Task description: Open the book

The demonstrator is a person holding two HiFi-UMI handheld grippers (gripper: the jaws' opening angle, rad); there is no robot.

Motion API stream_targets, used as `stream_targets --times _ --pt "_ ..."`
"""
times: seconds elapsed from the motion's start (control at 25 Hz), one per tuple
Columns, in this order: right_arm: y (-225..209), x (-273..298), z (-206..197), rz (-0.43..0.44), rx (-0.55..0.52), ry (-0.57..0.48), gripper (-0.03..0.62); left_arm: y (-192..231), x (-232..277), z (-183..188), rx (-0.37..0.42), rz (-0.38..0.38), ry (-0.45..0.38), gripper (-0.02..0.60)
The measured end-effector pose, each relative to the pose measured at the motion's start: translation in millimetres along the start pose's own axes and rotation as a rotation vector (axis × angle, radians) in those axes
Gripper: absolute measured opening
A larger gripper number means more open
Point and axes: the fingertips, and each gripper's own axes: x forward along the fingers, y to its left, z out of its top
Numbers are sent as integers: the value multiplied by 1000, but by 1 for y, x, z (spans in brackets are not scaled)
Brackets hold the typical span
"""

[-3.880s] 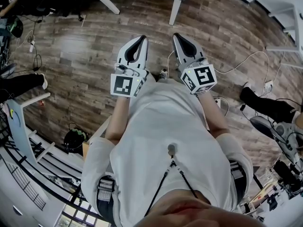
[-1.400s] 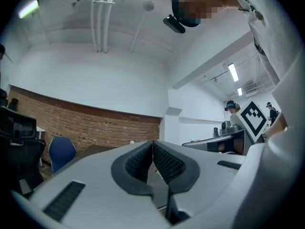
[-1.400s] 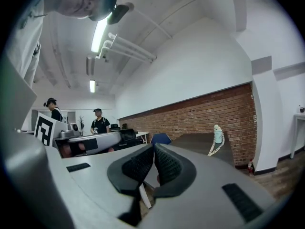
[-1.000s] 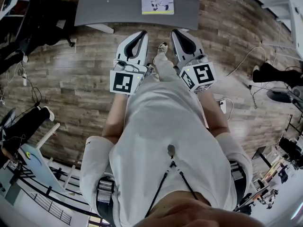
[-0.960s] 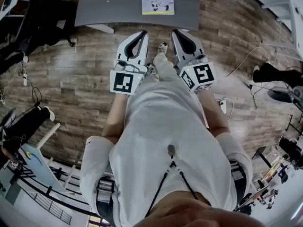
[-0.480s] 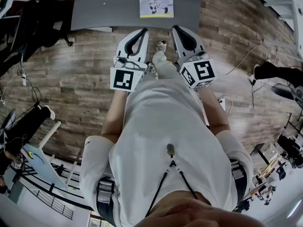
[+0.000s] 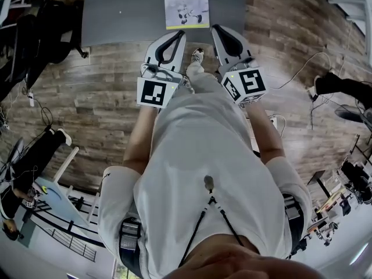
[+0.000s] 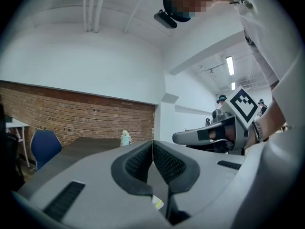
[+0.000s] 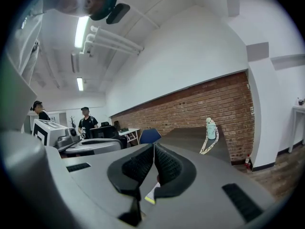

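The book (image 7: 186, 4), closed, with a white cover and a yellow-green lower band, lies on the dark grey table (image 7: 116, 10) straight ahead of me. My left gripper (image 7: 178, 35) is shut and empty, its tips at the table's near edge just short of the book. My right gripper (image 7: 217, 28) is also shut and empty, beside it to the right. In the left gripper view the pads (image 8: 143, 161) meet, and a corner of the book (image 8: 158, 203) shows below them. The right gripper view shows the same corner of the book (image 9: 151, 195) under touching pads (image 9: 167, 165).
A pale green bottle with a strap (image 9: 211, 129) stands at the table's far end near a brick wall. A blue chair (image 9: 150, 136) is beside the table. Cables (image 7: 302, 74) lie on the wood floor; other people stand in the room behind.
Both grippers have moved forward together towards the table. The table and book have come closer, and the tips now reach the table's near edge. Both stay shut.
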Motion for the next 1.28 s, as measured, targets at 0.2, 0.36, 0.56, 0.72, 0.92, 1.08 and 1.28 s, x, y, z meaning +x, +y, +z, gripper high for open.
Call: stream_targets --times 0.2,0.36,0.56,0.72,0.92,1.08,1.28 --pt "-44 25 3 11 13 -1 38 6 47 -18 3 -9 31 23" --pt "-66 40 9 23 4 -4 38 14 70 -29 -8 0 53 23" --pt "-95 53 6 26 9 13 38 15 96 -62 22 -23 137 23" --pt "-114 63 -5 20 9 49 38 16 109 -100 33 -50 263 25" --pt "-127 79 -21 4 11 77 38 18 129 -146 32 -91 341 25" --pt "-140 83 -32 -16 22 94 38 11 145 -179 22 -135 397 25" --pt "-151 89 -50 -30 45 105 38 8 158 -228 34 -163 470 25"
